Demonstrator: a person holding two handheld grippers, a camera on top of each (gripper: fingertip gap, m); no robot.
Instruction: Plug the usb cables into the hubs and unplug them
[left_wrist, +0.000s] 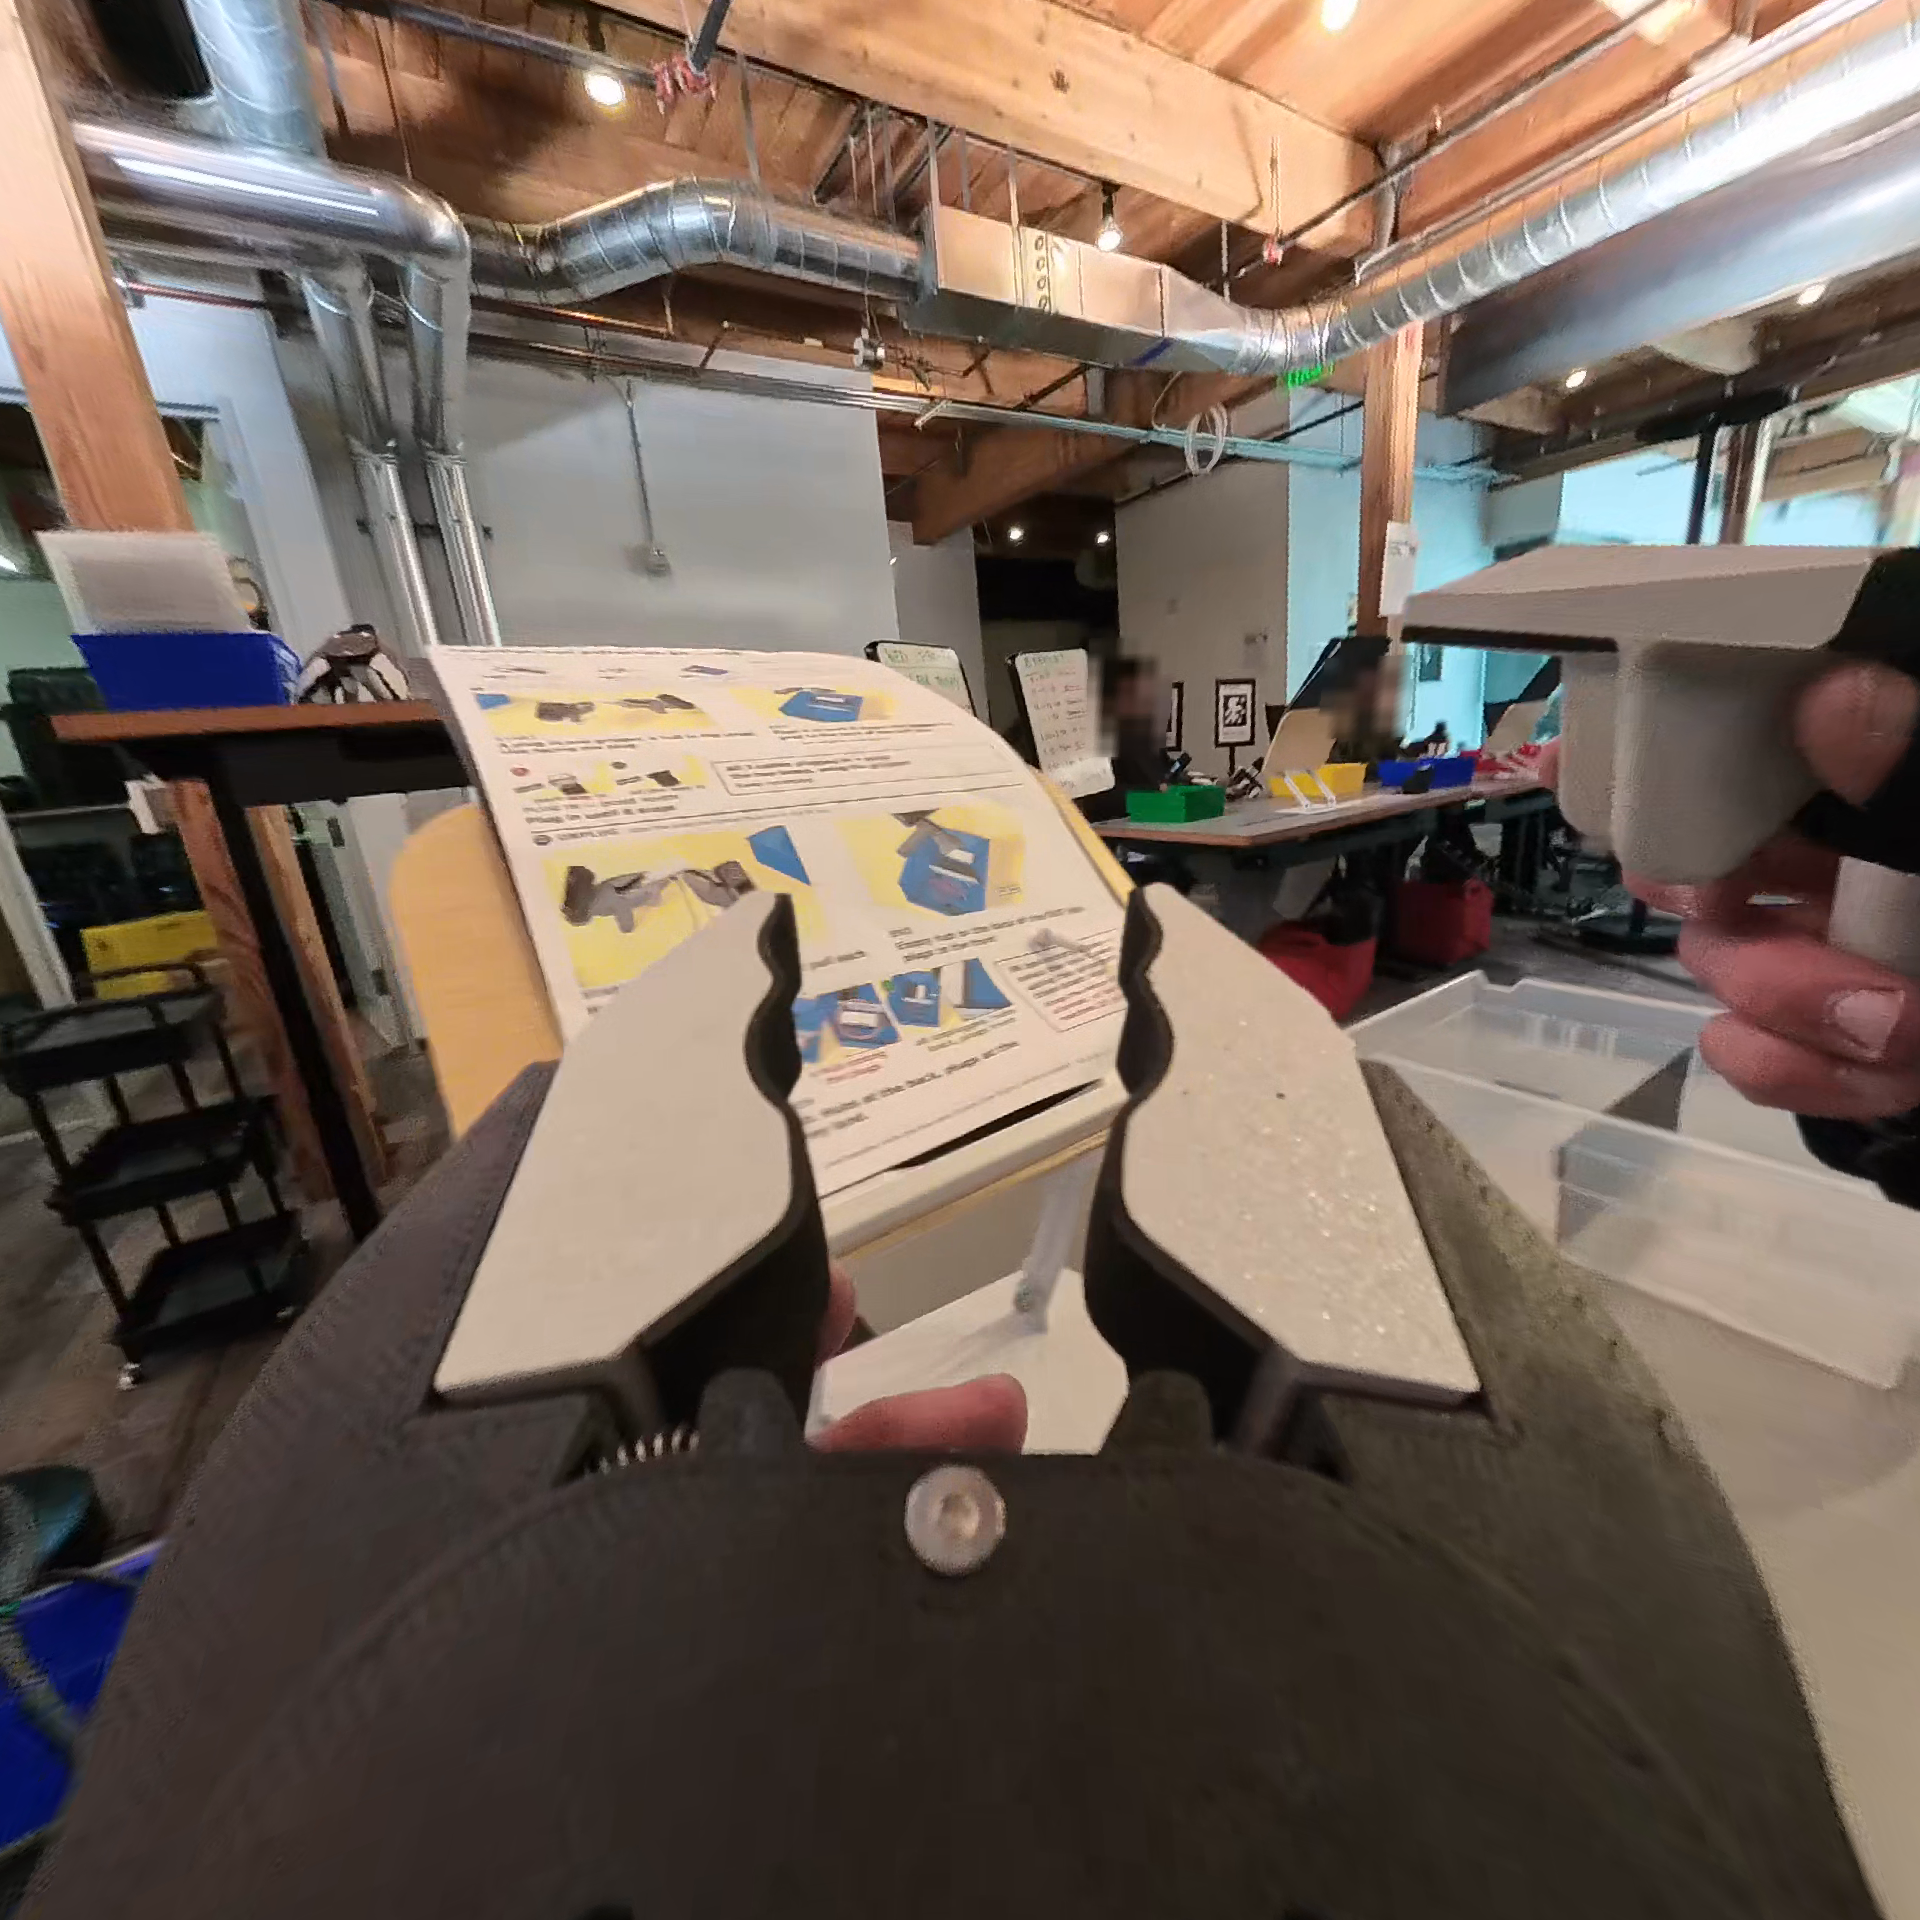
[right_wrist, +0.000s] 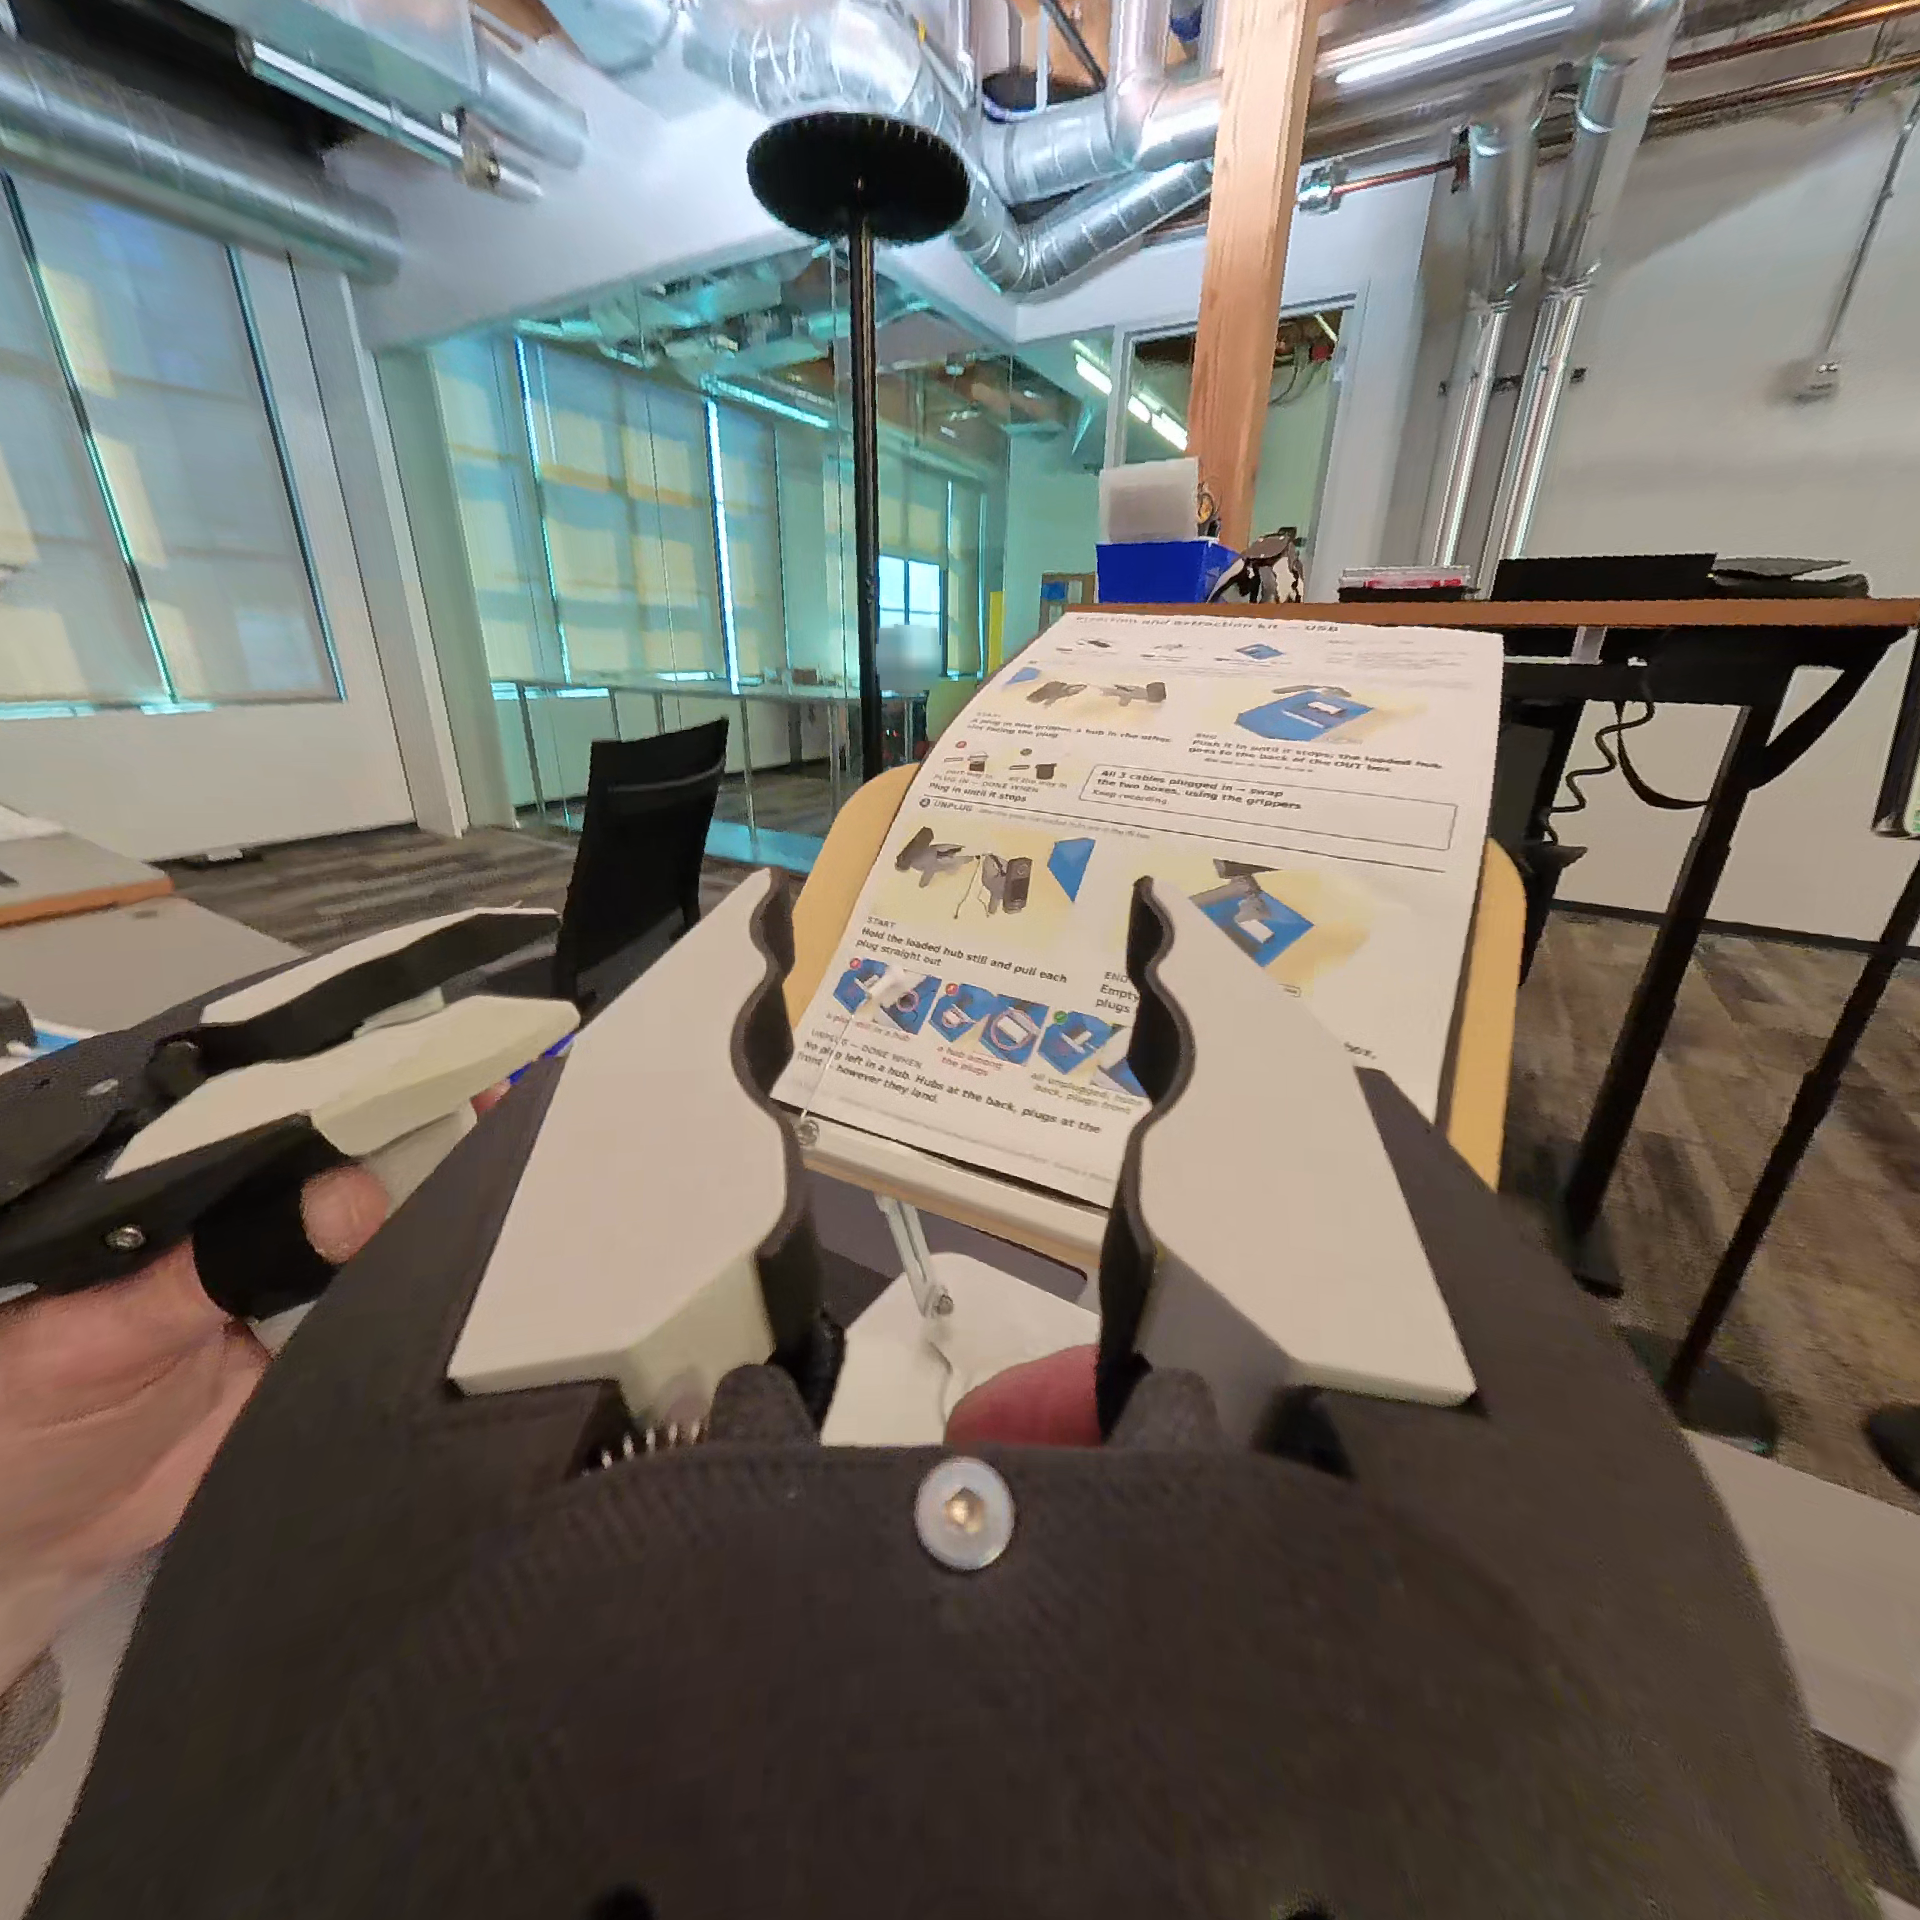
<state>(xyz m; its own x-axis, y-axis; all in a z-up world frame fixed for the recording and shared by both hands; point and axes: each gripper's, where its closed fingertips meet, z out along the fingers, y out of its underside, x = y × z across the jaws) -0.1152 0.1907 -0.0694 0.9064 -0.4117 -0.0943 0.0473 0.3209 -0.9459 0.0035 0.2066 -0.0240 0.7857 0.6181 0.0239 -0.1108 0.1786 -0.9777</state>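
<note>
No usb cable or hub shows in either view. My left gripper (left_wrist: 961, 920) is open and empty, raised and pointing at a printed instruction sheet (left_wrist: 790, 831) on a stand. My right gripper (right_wrist: 956, 904) is open and empty too, facing the same sheet (right_wrist: 1195, 831). The right gripper's grey body (left_wrist: 1662, 707) shows at the right edge of the left wrist view, held by a hand. The left gripper (right_wrist: 312, 1070) shows at the left of the right wrist view, held by a hand.
A clear plastic tray with dividers (left_wrist: 1621, 1122) sits low on the right. A wooden-topped table (left_wrist: 239, 727) with a blue bin (left_wrist: 187, 665) stands behind the sheet. A black cart (left_wrist: 145, 1164), a black chair (right_wrist: 644, 842), a lamp pole (right_wrist: 864, 468) and far work tables (left_wrist: 1330, 810) stand around.
</note>
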